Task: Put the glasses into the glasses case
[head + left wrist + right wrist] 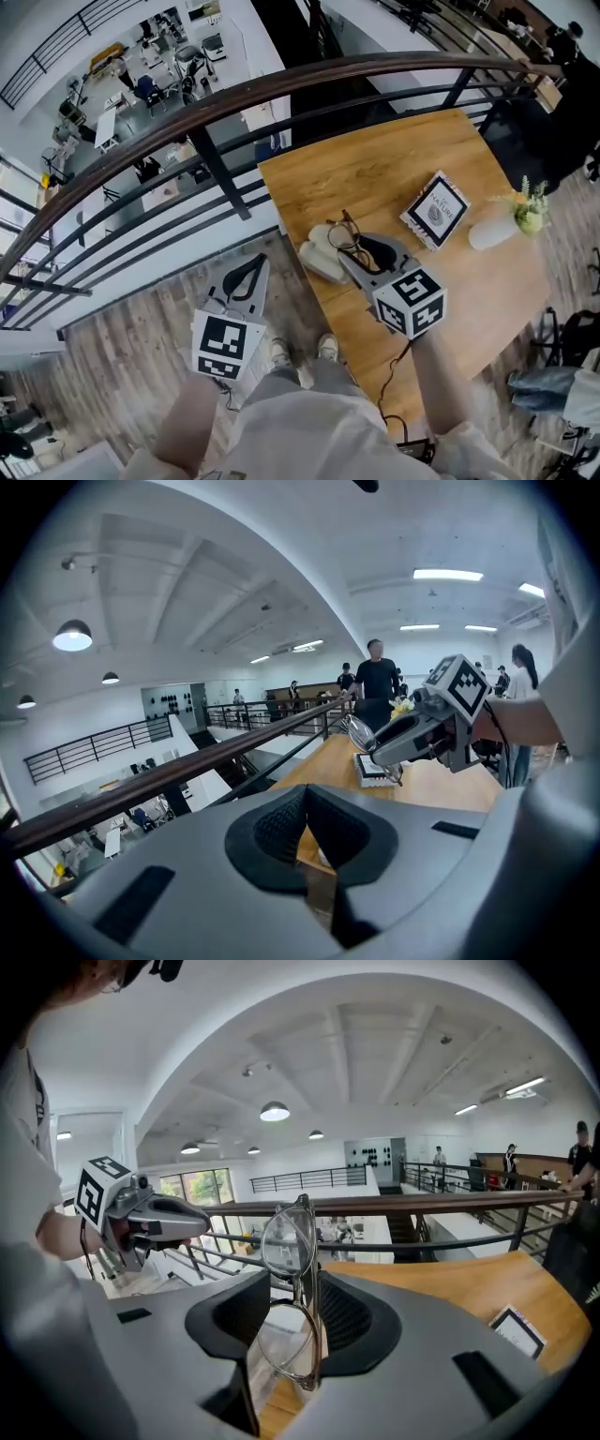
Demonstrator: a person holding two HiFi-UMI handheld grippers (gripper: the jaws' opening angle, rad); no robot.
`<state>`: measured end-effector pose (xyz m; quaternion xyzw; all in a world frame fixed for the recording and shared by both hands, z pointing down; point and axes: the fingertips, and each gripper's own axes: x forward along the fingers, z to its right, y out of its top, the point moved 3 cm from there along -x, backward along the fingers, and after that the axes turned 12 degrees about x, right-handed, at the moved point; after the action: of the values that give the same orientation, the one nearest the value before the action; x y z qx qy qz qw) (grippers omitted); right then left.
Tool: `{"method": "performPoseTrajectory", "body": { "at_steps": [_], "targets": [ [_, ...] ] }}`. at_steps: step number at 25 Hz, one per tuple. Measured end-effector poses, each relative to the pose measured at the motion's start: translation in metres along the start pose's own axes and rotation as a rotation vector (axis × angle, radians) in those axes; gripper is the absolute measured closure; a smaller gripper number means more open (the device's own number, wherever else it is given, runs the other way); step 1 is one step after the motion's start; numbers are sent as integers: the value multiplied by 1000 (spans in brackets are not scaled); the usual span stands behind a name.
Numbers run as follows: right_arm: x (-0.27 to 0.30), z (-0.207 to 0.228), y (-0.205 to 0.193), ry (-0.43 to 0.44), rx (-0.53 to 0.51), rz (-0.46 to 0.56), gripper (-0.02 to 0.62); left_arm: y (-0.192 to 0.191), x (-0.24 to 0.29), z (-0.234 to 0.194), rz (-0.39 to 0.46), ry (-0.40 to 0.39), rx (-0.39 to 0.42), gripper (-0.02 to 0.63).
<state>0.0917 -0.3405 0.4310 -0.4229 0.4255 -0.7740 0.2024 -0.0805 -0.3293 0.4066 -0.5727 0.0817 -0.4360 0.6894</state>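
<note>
My right gripper [286, 1321] is clamped on the light, fragile-looking glasses [286, 1241] by their thin frame, while my left gripper [305, 832] is closed and empty.

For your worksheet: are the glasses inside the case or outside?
Outside: the right gripper clamps the glasses; the case lies on the table.

Cream glasses case [323, 255], wood-grain table [384, 169]

Wooden table [375, 159] with case [322, 255], book [435, 210], vase [491, 232]
</note>
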Motion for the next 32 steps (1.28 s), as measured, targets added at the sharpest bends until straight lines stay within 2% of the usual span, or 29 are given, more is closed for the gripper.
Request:
{"method": "performPoseTrajectory", "body": {
  "at_steps": [4,11,16,28,32],
  "targets": [
    [27,12,-26,6,22,-69,416,-29,19,12,-56,-43,-14,589],
    [75,44,-95,-17,16,-279,414,-76,46,32,-144,-121,-71,589],
    [100,55,-139,-8,-40,-412,414,-98,53,36,-184,-138,-93,589],
    [137,47,-204,61,-40,-597,411,-132,48,47,-243,-174,-144,589],
    [146,46,-214,55,-61,-614,427,-137,45,49,-249,-173,-151,589]
  ]
}}
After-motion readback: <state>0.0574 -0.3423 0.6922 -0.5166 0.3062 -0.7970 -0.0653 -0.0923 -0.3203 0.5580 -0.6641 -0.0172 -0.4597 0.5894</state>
